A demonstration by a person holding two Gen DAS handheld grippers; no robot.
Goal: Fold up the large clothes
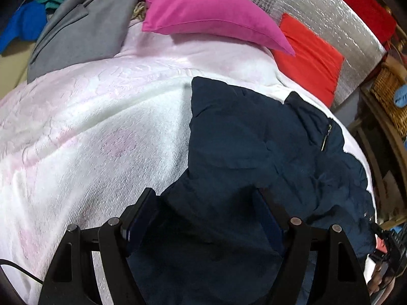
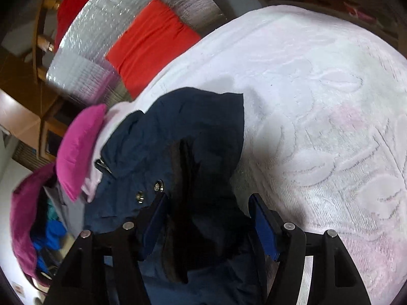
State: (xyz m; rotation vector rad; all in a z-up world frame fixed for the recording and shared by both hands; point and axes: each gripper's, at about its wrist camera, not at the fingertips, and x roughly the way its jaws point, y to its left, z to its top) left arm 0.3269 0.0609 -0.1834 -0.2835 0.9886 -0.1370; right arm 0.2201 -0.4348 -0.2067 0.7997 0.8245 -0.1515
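With the navy jacket (image 1: 241, 137) lying bunched on the near right part of the white-pink blanket (image 1: 89, 127), the left gripper (image 1: 207, 218) and right gripper (image 2: 207, 218) both stand wide apart over its cloth, gripping nothing, so closing may pinch only one slippery layer or catch the blanket too.

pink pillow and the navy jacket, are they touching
Apart. The left wrist view shows the pink pillow at the bed's far end and the navy jacket nearer, with a band of white blanket between them.
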